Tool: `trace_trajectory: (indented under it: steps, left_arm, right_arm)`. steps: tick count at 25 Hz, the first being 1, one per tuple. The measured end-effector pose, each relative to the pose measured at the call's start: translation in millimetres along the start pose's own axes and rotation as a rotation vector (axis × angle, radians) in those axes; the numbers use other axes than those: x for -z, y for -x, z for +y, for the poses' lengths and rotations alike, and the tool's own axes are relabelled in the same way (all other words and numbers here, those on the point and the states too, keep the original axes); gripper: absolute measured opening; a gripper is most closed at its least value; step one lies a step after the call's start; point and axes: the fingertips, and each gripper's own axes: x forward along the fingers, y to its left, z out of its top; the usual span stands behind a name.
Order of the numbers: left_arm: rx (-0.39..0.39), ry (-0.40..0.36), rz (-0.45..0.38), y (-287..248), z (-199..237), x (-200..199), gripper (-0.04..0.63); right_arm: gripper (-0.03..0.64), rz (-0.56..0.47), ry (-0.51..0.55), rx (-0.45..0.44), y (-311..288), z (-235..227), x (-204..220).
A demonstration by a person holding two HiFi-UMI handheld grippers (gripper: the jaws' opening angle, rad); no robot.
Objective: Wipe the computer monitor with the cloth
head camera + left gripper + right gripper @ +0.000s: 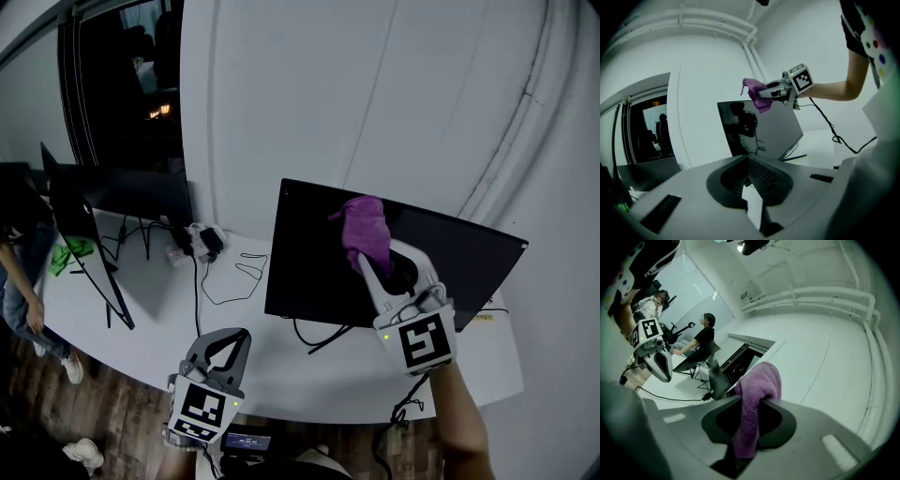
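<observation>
A black monitor point(309, 272) stands on the white table point(159, 323), its screen dark. My right gripper point(367, 255) is shut on a purple cloth point(364, 229), which sits against the upper part of the screen near its top edge. In the left gripper view the monitor point(776, 133) stands tilted, with the cloth point(757, 93) and right gripper point(765, 93) at its top edge. In the right gripper view the cloth point(757, 390) bulges out of the right gripper point(761, 399). My left gripper point(223, 351) hovers at the table's near edge, shut and holding nothing; it also shows as the left gripper point(748, 157).
A second monitor point(89, 244) stands at the left, with a green object point(70, 253) by it. Cables point(234, 277) and a power adapter point(199, 242) lie between the monitors. A person point(19, 281) stands at the far left; another person point(701, 336) sits at a desk.
</observation>
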Motion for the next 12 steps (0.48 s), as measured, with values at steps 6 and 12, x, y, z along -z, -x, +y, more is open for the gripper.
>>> trace_trajectory:
  steps: [6,12]
  left_arm:
    - [-0.019,0.012,0.006,0,4,2,0.006]
    - [-0.033,0.02,0.001,-2,8,0,0.006]
  right_arm:
    - [0.069,-0.028,0.13,-0.013,-28,-31,-24]
    - [0.069,-0.028,0.24,-0.032,-60,-51,-43]
